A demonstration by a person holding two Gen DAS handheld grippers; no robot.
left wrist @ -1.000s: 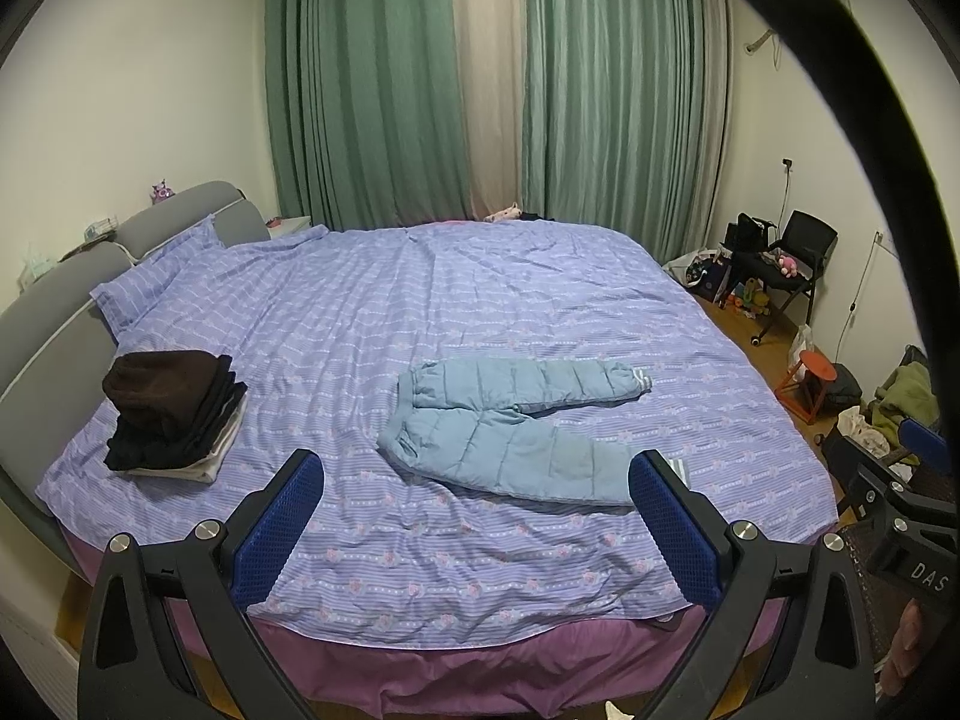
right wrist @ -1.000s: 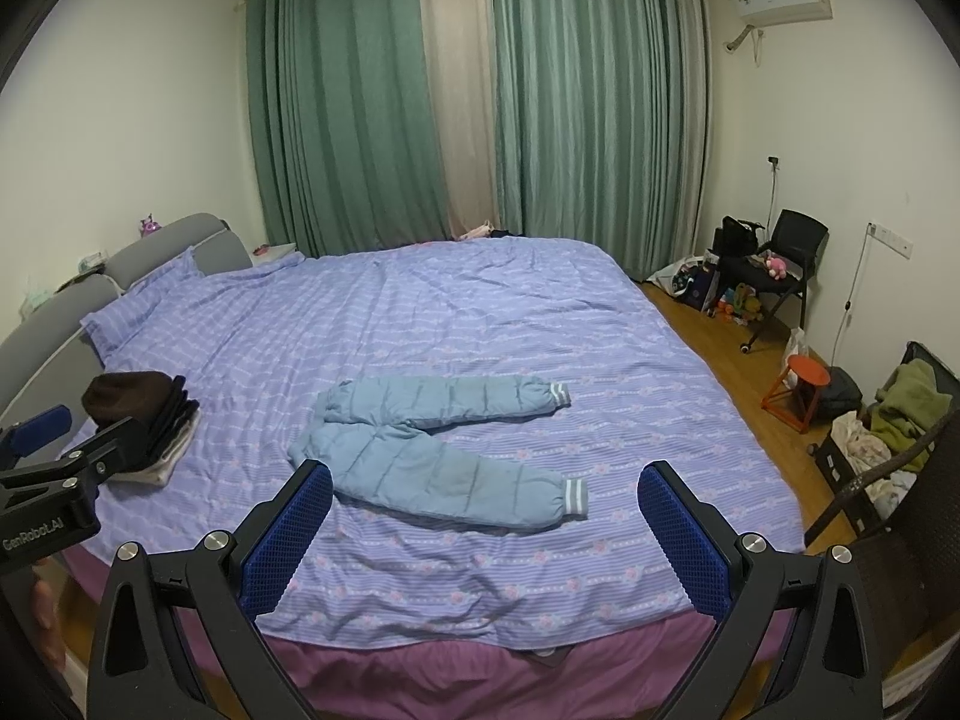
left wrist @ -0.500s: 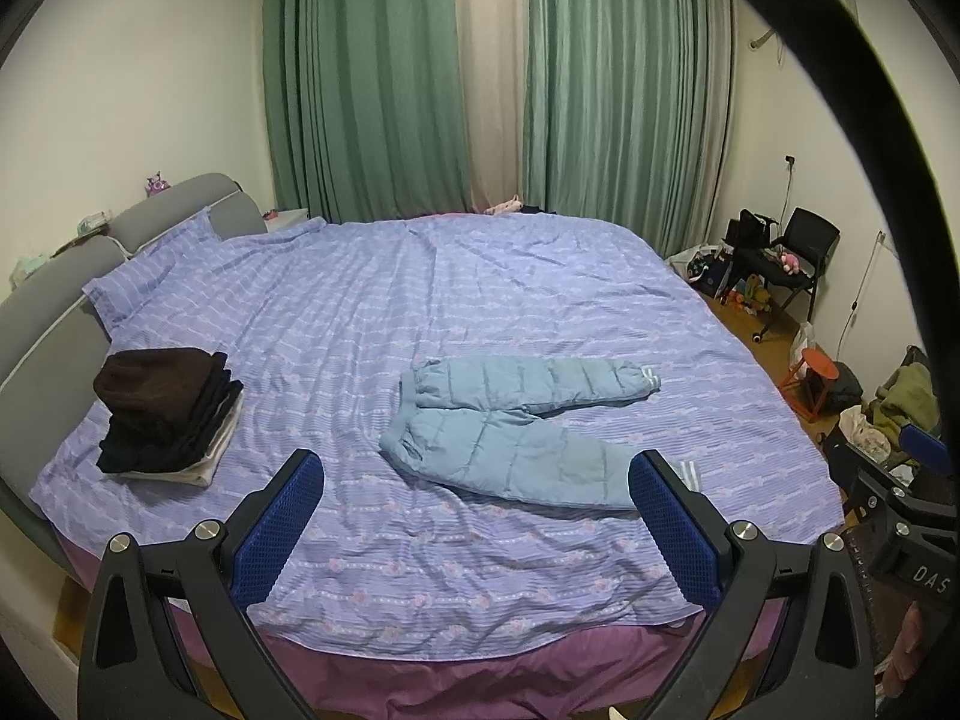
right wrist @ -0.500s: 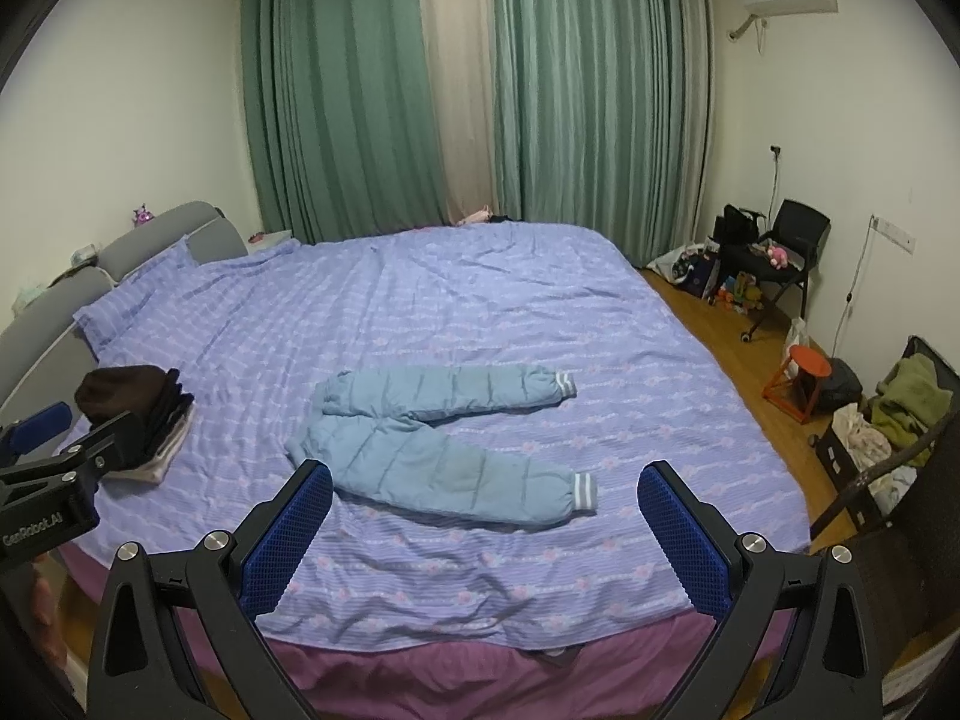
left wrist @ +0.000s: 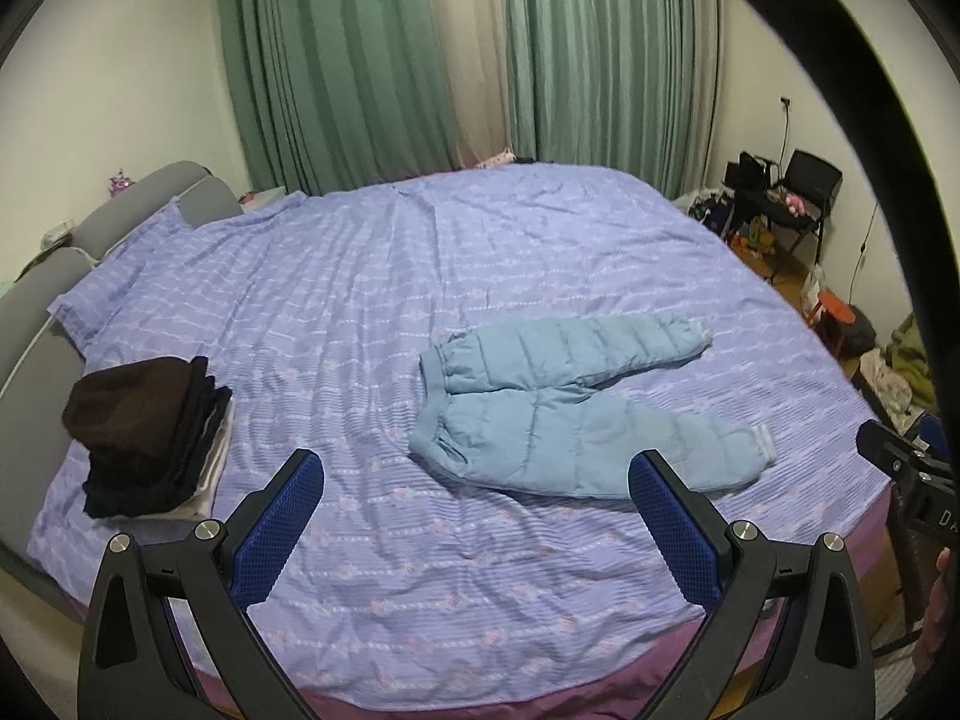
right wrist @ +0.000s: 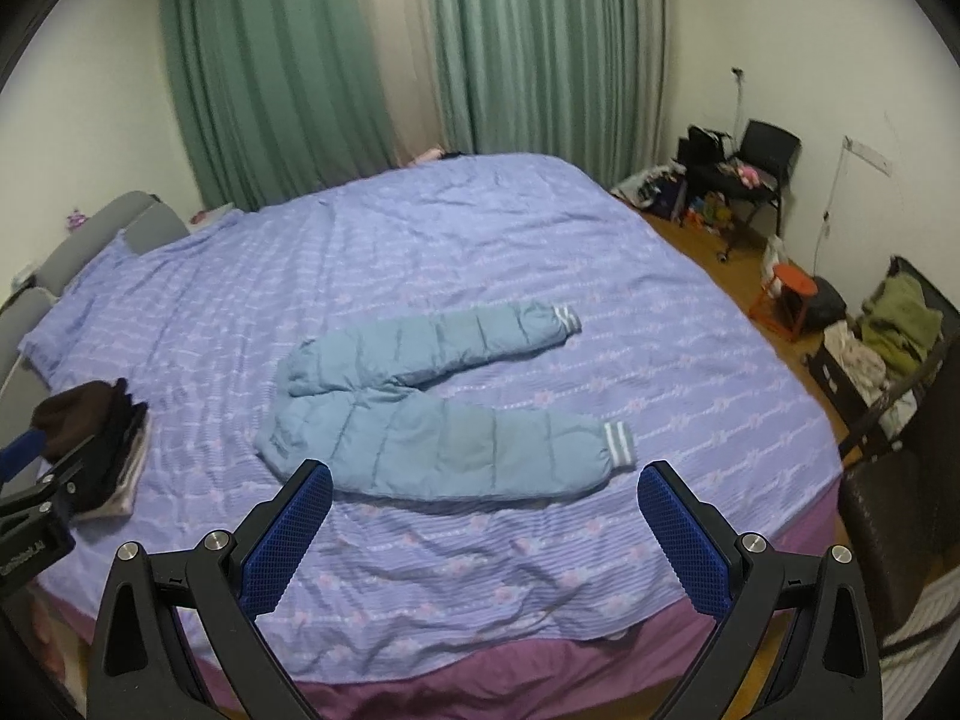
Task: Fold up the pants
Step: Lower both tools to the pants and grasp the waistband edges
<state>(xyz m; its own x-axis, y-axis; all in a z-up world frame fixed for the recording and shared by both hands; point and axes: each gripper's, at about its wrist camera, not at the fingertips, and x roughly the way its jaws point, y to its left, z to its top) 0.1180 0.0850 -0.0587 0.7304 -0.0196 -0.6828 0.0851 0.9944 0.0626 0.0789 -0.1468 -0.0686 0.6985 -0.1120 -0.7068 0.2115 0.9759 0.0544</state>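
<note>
Starting nearest, the left gripper hangs over the near edge of the bed, and its blue fingers are spread wide apart with nothing between them. Next to it, the right gripper hangs over that same near edge, and its fingers are wide apart and hold nothing too. Neither one touches any cloth. A bit farther onto the bed lie the light blue puffy pants, flat on the purple cover, near the front edge of the bed. The two legs are spread like a V, with the waist pointing toward the side of the bed with the headboard and the two striped cuffs pointing toward the side with the chair. One leg lies closer to the edge and the other lies behind it. The pants are not folded yet, so I think the job is only at the start: the grippers are coming in to reach the pants. The next move probably needs one gripper to pinch the waist and the other to pinch a cuff, so one leg can be laid on top of the other. The cloth looks thick and soft, so a good firm pinch would help. On the headboard side of the bed, well apart from the pants, sits a pile of dark folded clothes. Far behind the bed hang green curtains, and a black chair stands in the corner.
</note>
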